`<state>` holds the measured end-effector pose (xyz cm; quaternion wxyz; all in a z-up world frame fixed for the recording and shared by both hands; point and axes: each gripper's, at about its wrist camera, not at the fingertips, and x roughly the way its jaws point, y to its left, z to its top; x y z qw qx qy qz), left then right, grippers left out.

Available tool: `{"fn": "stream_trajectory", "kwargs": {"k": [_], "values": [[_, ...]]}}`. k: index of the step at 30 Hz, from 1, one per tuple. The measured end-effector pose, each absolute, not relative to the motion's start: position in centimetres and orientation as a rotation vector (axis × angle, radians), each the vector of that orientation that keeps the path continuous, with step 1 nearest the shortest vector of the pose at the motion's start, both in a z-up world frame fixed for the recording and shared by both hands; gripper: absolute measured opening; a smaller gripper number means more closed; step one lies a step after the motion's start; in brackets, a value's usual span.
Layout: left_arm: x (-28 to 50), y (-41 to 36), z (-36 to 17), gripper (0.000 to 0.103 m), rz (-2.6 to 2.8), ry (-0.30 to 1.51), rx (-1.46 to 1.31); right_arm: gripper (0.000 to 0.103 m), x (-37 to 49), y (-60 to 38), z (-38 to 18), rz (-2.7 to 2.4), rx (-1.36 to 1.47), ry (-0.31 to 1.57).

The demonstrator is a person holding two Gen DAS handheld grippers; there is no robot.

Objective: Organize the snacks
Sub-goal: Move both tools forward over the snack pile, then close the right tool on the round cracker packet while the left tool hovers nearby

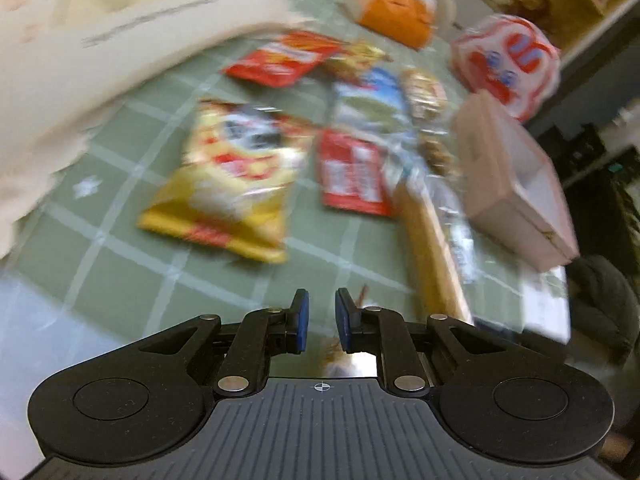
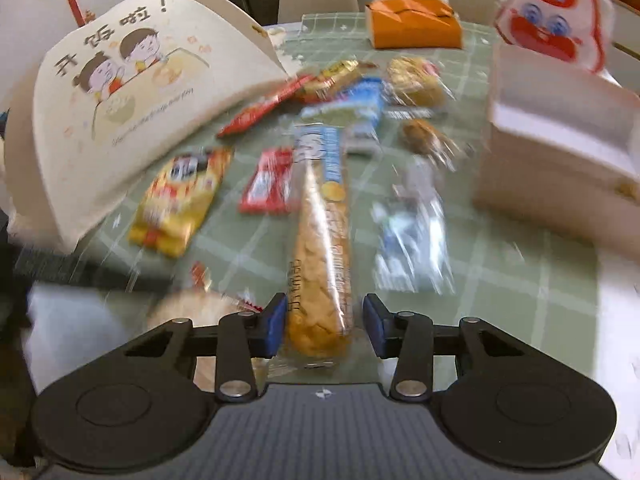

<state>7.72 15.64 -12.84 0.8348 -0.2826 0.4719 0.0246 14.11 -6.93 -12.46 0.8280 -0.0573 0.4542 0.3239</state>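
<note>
Several snack packets lie scattered on a green checked tablecloth [image 2: 500, 280]. A long bread roll in clear wrap [image 2: 320, 248] lies between my right gripper's open fingers [image 2: 324, 324]; it also shows in the left wrist view [image 1: 436, 240]. A yellow chip bag [image 1: 232, 176] and a red packet [image 1: 352, 172] lie ahead of my left gripper [image 1: 320, 316], which is slightly open and empty above the cloth. A pale pink box [image 2: 560, 152] stands at the right. Both views are blurred.
A cream cartoon-printed bin [image 2: 132, 92] leans at the left. An orange tissue box [image 2: 416, 20] sits at the far edge. A red-and-white cartoon bag [image 2: 556, 12] stands behind the pink box. A round snack pack [image 2: 192, 312] lies near my right gripper's left finger.
</note>
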Motion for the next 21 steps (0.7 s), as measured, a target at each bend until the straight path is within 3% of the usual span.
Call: {"fn": "stream_trajectory", "kwargs": {"k": [2, 3, 5, 8, 15, 21], "values": [[8.4, 15.2, -12.5, 0.019, -0.020, 1.008, -0.601, 0.049, 12.9, -8.7, -12.2, 0.642, -0.126, 0.957], [8.4, 15.0, -12.3, 0.019, -0.045, 1.013, -0.583, 0.060, 12.5, -9.4, -12.0, 0.612, -0.136, 0.942], [7.7, 14.8, -11.8, 0.019, -0.058, 1.031, -0.500, 0.070, 11.8, -10.6, -11.3, 0.577, -0.148, 0.903], [6.5, 15.1, -11.6, 0.019, -0.083, 1.060, -0.438, 0.078, 10.7, -11.5, -9.8, 0.612, -0.141, 0.864], [6.1, 16.3, -12.6, 0.019, -0.171, 1.108, -0.503, 0.083, 8.8, -8.2, -10.9, 0.666, -0.218, 0.865], [6.3, 16.8, -13.5, 0.028, -0.282, 1.129, -0.534, 0.085, 7.7, -7.2, -11.6, 0.629, -0.348, 0.796]]}}
